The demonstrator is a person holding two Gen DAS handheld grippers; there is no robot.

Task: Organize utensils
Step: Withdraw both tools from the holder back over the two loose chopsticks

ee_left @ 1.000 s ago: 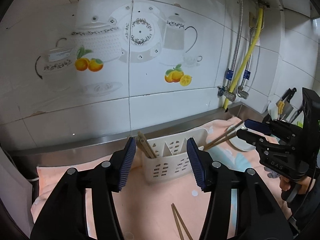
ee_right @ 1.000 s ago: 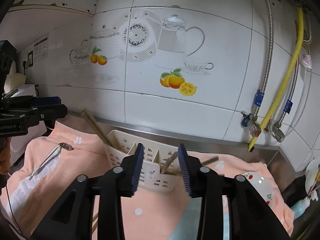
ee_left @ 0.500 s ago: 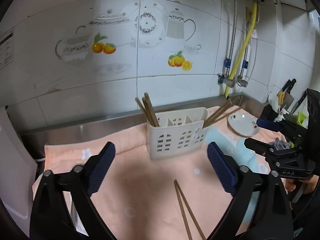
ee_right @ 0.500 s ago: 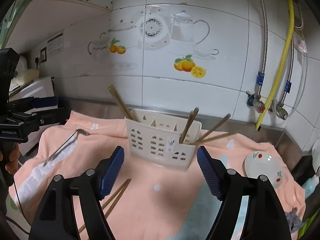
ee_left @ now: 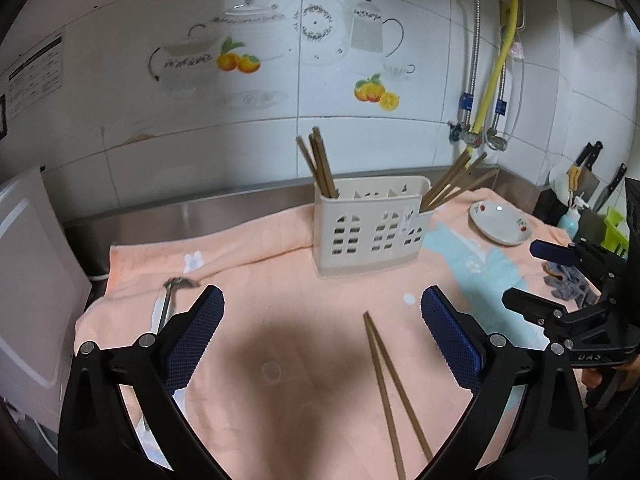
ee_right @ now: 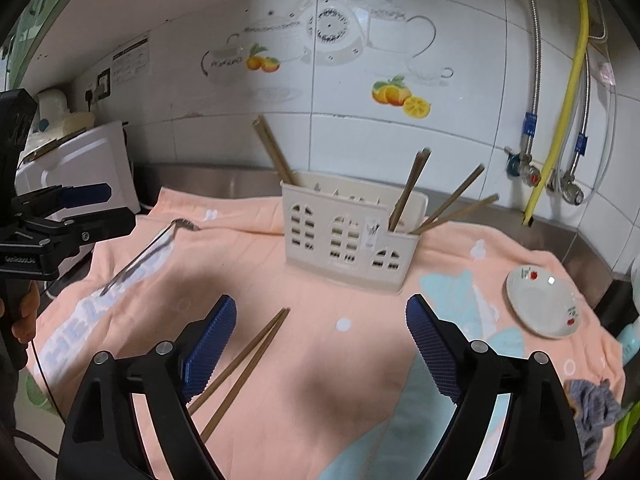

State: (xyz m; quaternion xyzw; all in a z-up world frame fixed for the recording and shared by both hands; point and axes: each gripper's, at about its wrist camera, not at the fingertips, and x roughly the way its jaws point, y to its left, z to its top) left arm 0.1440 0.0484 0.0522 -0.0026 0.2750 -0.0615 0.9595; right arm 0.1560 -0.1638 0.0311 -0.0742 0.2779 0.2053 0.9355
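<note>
A cream slotted utensil caddy stands upright on the peach towel, with brown chopsticks in its left end and its right end. A loose pair of chopsticks lies on the towel in front of it. A metal utensil lies to the left. My left gripper hovers short of the caddy, jaws opening wide, with nothing between them. My right gripper hovers likewise, jaws opening and empty, with the loose chopsticks by its left finger.
A white saucer with red fruit prints sits right of the caddy. A grey cloth lies at the towel's right edge. A white appliance stands at the left. Pipes and knives line the tiled right corner.
Both grippers have drawn back from the caddy and sunk toward the towel. Their jaws have spread from narrow to wide. The loose chopsticks now show fully.
</note>
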